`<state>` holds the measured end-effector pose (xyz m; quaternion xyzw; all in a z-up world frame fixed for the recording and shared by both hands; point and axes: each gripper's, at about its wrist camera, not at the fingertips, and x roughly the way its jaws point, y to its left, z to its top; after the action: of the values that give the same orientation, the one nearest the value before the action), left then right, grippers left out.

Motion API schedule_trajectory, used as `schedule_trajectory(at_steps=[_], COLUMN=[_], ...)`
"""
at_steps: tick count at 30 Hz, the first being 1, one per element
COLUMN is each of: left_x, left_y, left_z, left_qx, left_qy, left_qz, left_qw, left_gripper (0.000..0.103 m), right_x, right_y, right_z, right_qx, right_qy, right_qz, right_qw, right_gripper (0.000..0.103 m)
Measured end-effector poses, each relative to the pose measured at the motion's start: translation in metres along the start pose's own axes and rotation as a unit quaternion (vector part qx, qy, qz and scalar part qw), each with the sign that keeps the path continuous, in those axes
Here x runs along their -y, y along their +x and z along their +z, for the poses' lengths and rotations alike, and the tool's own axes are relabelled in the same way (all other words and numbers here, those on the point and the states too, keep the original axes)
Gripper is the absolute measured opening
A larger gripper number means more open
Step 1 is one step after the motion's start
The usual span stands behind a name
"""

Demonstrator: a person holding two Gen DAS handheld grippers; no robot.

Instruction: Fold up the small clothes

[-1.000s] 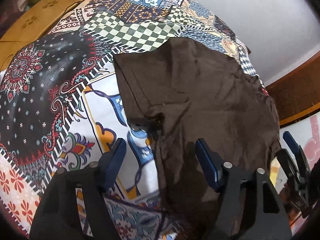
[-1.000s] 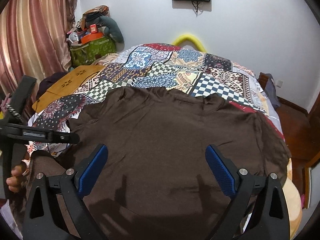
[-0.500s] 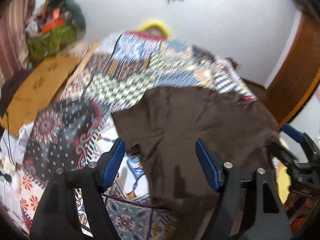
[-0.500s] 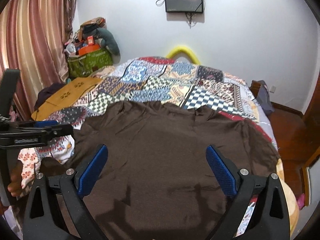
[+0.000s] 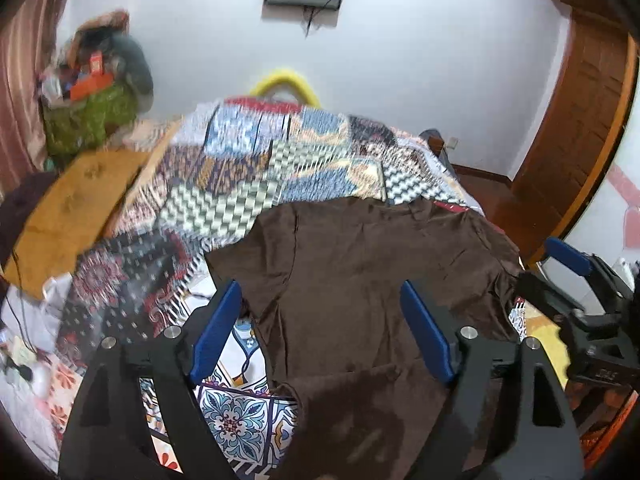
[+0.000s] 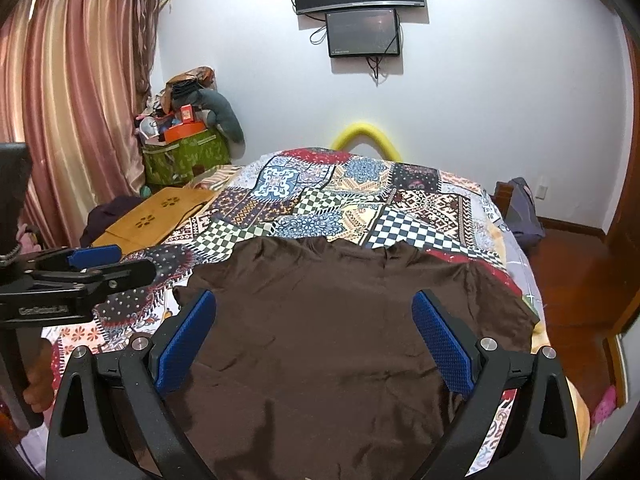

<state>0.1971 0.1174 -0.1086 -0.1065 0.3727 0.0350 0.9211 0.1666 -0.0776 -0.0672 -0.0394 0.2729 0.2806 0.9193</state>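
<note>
- Right wrist view: brown shirt (image 6: 340, 320) lies spread flat on the patchwork bedspread (image 6: 360, 200), collar toward the wall.
- Right gripper (image 6: 314, 340) hovers above the shirt, jaws wide apart, holding nothing.
- Left gripper (image 5: 320, 332) likewise spread and empty (over the shirt's left edge; view blurred).

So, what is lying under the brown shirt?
The patchwork bedspread lies under the shirt and shows around its edges. Its covered part, and anything else beneath, cannot be seen.
</note>
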Motion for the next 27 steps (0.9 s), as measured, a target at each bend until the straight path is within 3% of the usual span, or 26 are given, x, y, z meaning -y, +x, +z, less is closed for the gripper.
schedule_trajectory(at_steps=[4,6,8,12,17,20,25,27], left_x=[-0.033,-0.049,-0.06,-0.078,-0.09,-0.1,-0.113,-0.117], left_y=[0.049,0.074,0.095,0.12,0.142,0.151,0.16,0.162], left_z=[-0.002,-0.008,-0.014,-0.018,-0.01,0.003,0.011,0.013], left_qx=[-0.079,-0.119,-0.147,-0.169,-0.168,-0.163,-0.166,-0.163], left_qy=[-0.054,-0.083,-0.106,-0.147,-0.156,-0.162,-0.159,-0.156], left_qz=[-0.017,-0.017,-0.041,-0.054,-0.062,-0.069,-0.07,-0.072], left_qw=[0.9953,0.9892,0.9826,0.9731,0.9714,0.9708,0.9708,0.9715], left_gripper=[0.081,0.081,0.081,0.075,0.069,0.058,0.025,0.02], right_x=[-0.002,-0.003,-0.005,-0.009,-0.02,-0.026,-0.041,-0.046], right_y=[0.013,0.025,0.038,0.065,0.103,0.126,0.164,0.173], right_z=[0.002,0.005,0.007,0.011,0.017,0.021,0.031,0.034], right_qx=[-0.01,-0.02,-0.032,-0.057,-0.086,-0.106,-0.137,-0.138], right_qy=[-0.012,-0.023,-0.032,-0.038,-0.056,-0.066,-0.091,-0.101], right_qz=[0.005,0.014,0.018,0.038,0.066,0.082,0.109,0.117], right_qw=[1.0,0.999,0.999,0.997,0.993,0.989,0.98,0.978], right_gripper=[0.098,0.098,0.098,0.098,0.098,0.097,0.097,0.097])
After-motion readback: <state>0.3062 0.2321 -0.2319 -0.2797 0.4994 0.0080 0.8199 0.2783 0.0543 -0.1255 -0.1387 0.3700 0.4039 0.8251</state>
